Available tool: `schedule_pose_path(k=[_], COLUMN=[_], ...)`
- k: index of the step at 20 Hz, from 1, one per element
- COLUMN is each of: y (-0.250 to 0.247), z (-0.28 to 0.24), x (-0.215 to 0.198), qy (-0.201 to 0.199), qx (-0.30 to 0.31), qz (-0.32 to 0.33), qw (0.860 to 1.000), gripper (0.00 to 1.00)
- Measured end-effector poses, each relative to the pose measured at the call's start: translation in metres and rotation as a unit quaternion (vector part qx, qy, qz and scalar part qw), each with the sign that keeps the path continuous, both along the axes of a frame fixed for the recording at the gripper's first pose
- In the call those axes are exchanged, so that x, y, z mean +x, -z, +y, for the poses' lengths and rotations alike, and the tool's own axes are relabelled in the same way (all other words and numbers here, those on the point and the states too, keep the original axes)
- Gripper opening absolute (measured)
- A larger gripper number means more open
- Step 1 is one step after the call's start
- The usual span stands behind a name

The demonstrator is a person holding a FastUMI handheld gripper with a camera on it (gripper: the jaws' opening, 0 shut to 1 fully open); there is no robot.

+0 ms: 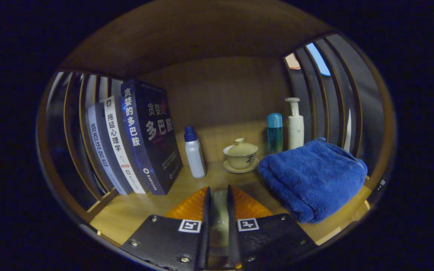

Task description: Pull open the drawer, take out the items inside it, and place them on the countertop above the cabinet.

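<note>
Gripper [219, 195]: we see its fingers nearly together, a thin pale thing between them, unclear what.
Wooden countertop [126, 214]: under the fingers.
Folded blue towel [315, 177]: right of the fingers.
Lidded cream teacup on a saucer [240, 155]: beyond the fingers.
White bottle with a blue cap [194, 152]: left of the teacup, beside the leaning books [134, 146].

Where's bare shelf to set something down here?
Best patch: bare wood before the books, beside the gripper, whose fingers are nearly closed on something pale. A narrow strip lies between white bottle and lidded cup. Crowded on the towel side, with the blue bottle and pump bottle behind.
</note>
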State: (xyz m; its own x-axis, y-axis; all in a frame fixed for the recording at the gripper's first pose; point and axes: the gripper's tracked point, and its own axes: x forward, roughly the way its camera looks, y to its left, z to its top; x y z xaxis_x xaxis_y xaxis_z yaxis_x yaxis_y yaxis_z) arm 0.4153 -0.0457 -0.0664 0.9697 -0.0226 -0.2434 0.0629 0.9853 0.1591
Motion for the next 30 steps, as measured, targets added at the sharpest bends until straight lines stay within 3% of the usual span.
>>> schedule_pose_path(k=[3,8,16,26,30], y=[0.009,0.009,-0.029,-0.043,-0.036], z=[-0.010,-0.029,-0.020,0.009,-0.012], x=[-0.008,-0.033,-0.121,-0.270,-0.322], qy=[0.011,0.021,-0.010,-0.073,-0.033], qx=[-0.015,-0.074,-0.073,-0.085,-0.128], qz=[0.023,0.026,0.000,-0.030,-0.073], qw=[1.000,0.997,0.997,0.993,0.989], gripper=[0.26,1.00,1.00,0.99,0.99])
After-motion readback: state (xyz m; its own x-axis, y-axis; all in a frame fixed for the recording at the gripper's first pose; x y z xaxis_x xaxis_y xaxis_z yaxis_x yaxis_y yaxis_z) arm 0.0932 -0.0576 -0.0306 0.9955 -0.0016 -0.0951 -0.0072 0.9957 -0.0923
